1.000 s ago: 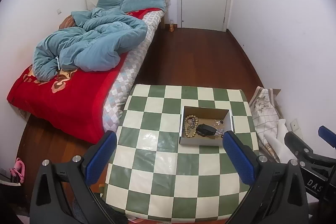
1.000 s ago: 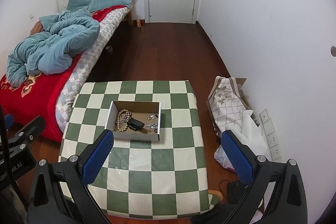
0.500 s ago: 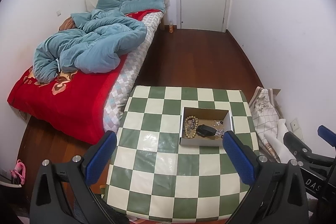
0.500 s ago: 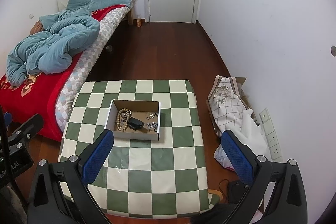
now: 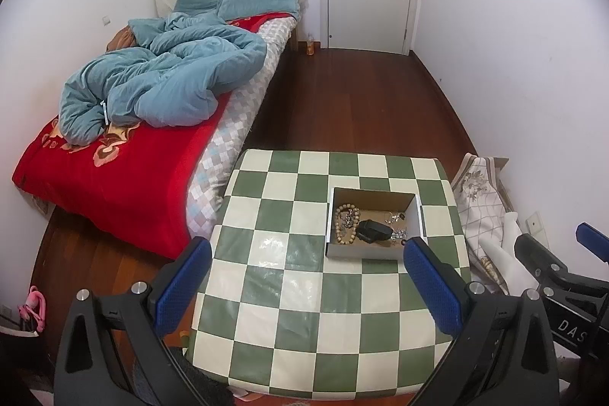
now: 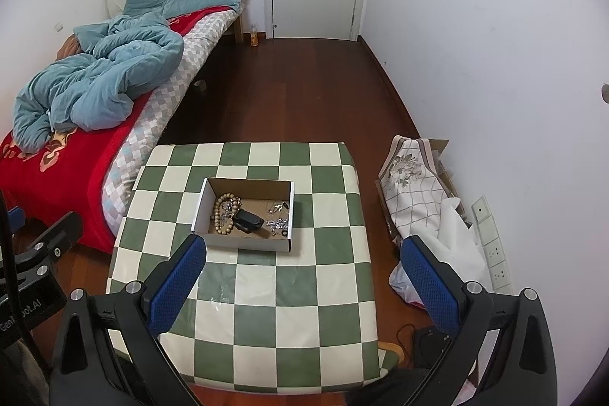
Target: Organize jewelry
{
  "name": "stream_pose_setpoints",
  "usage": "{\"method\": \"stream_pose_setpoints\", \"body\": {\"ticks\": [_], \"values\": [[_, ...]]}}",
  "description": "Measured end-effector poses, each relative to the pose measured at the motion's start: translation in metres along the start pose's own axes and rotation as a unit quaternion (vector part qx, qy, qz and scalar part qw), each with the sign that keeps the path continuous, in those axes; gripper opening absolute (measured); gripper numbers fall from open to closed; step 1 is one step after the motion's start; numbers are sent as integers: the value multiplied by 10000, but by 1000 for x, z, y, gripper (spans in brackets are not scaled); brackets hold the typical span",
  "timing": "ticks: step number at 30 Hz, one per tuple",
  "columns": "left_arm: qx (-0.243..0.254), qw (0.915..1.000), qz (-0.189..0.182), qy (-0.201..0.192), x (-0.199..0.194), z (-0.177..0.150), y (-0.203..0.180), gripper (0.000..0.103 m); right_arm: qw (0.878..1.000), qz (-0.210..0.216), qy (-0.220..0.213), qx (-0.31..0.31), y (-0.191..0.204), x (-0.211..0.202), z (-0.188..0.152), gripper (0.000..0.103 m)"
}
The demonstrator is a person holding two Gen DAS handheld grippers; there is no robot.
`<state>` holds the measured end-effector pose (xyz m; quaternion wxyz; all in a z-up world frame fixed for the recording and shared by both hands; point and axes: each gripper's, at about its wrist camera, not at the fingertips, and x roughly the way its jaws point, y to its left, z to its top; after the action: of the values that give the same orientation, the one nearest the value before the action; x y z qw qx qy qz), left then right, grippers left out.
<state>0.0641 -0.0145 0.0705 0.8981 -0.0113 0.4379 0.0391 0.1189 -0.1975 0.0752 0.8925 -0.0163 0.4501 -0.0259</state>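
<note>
Checkered counter carried your cardboard box, holding a bead bracelet and silver jewelry. Your left tongs and right tongs hung apart above it, gripping nothing.

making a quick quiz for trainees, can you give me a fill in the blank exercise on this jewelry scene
1. The cardboard box sits on a table covered in a green and white ____ pattern.
2. The wooden bead bracelet lies inside the ____.
3. Both the left claw and the right claw are ____ and hold nothing.
4. The black object in the box lies directly ____ of the bracelet.

Missing words: checkered; box; open; right
</note>
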Motion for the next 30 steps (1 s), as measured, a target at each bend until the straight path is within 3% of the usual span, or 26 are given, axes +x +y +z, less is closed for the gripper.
{"method": "stream_pose_setpoints", "body": {"ticks": [30], "values": [[99,9998,119,-155,-8,0,2,103,9999,-1,-78,84,-2,-9,2,103]]}}
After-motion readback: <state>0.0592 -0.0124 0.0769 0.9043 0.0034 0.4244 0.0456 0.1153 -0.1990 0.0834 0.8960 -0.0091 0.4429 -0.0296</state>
